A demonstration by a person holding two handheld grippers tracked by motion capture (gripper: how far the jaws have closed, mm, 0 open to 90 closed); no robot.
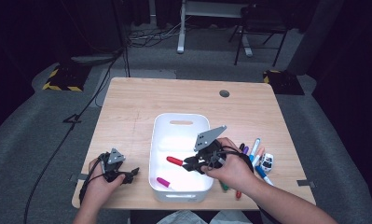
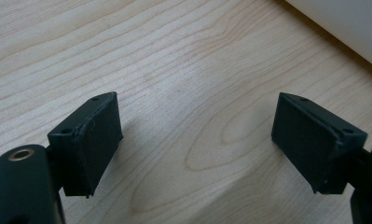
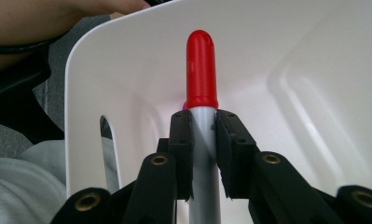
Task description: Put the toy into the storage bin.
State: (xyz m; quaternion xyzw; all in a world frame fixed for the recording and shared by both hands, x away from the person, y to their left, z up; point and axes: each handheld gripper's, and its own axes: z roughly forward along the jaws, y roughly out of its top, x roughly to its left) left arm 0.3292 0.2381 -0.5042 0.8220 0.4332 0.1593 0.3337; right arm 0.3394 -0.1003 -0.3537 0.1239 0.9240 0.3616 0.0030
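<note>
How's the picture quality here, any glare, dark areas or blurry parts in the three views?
High view: room edges dark, white bin brightly lit, nearly blown out. Left gripper view: sharp wood grain on the table, soft shadows under the pads. Right gripper view: red-capped marker crisp with a small highlight; the near jaw arms look soft.

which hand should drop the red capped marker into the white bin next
Right. The right gripper is already shut on the red-capped grey marker, holding it over the inside of the white plastic bin. The left gripper rests open and empty over the wooden table, left of the bin.
</note>
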